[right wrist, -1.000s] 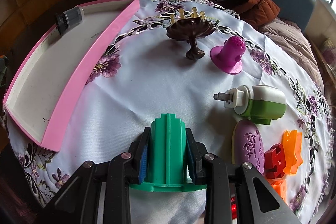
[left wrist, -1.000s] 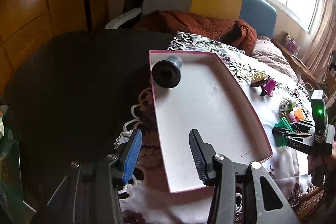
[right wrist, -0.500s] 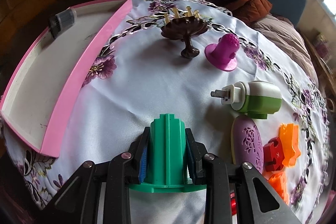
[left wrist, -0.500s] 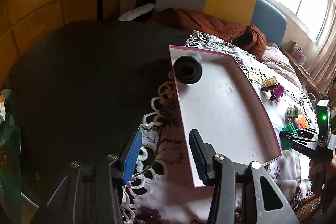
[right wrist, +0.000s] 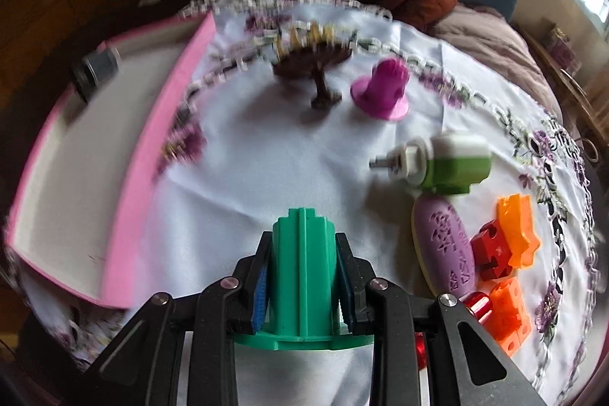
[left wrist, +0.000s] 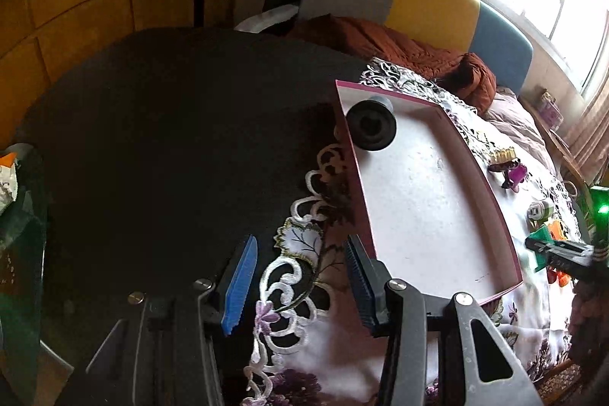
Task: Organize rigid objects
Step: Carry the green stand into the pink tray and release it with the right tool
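My right gripper [right wrist: 302,286] is shut on a green ribbed plastic piece [right wrist: 302,265], held just above the white floral tablecloth [right wrist: 266,170]. The left wrist view shows that gripper [left wrist: 559,250] at the far right with the green piece in it. A pink-rimmed white tray [left wrist: 430,215] lies on the cloth, with a black cylinder [left wrist: 371,130] in its far corner. My left gripper [left wrist: 298,286] is open with nothing between its fingers. It hovers over the cloth's lace edge, just left of the tray's near corner. In the right wrist view the tray [right wrist: 76,177] and cylinder [right wrist: 95,71] are at the left.
Loose on the cloth: a brown stand [right wrist: 316,63], a magenta cone [right wrist: 384,90], a green-white plug [right wrist: 453,162], a purple oval [right wrist: 449,246], a red block [right wrist: 493,253] and orange pieces [right wrist: 517,231]. A dark table [left wrist: 171,139] lies left of the tray, a sofa with a rust blanket [left wrist: 380,40] behind.
My left gripper has slid left, from over the tray's near end to the lace edge beside it. The right gripper has rolled slightly, still holding the green piece.
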A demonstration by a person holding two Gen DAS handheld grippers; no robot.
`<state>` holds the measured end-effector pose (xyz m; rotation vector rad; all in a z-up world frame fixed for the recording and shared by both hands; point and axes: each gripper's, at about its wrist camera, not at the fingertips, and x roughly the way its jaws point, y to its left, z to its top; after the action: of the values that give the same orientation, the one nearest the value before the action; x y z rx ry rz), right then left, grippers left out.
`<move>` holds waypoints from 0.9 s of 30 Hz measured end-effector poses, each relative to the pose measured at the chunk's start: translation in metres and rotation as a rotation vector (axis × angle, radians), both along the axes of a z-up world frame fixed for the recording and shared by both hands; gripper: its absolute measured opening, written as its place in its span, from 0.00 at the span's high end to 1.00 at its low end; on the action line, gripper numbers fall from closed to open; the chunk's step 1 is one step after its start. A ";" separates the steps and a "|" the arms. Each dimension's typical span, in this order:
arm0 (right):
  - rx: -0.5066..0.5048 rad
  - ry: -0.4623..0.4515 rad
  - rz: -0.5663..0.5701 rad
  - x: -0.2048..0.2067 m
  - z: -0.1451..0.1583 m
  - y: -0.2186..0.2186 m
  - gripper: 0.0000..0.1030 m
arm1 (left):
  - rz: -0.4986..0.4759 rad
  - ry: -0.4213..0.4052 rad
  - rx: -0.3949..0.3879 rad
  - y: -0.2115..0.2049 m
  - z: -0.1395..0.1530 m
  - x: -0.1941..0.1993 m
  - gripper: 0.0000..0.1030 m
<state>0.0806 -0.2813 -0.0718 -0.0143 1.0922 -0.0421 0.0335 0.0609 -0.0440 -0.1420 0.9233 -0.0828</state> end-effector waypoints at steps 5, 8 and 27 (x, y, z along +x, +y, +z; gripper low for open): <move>0.096 -0.093 0.033 -0.003 0.039 0.018 0.71 | 0.018 0.006 -0.006 0.004 -0.001 0.002 0.54; 0.161 -0.121 0.106 0.003 0.055 0.047 0.71 | 0.017 0.007 -0.007 0.004 -0.001 0.002 0.54; 0.458 0.109 0.140 0.115 -0.005 0.188 0.69 | 0.018 0.023 -0.021 0.008 -0.007 0.002 0.54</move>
<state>0.1955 -0.0931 -0.0763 0.3215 1.1867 0.3385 0.0359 0.0690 -0.0510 -0.1710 0.9442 -0.0743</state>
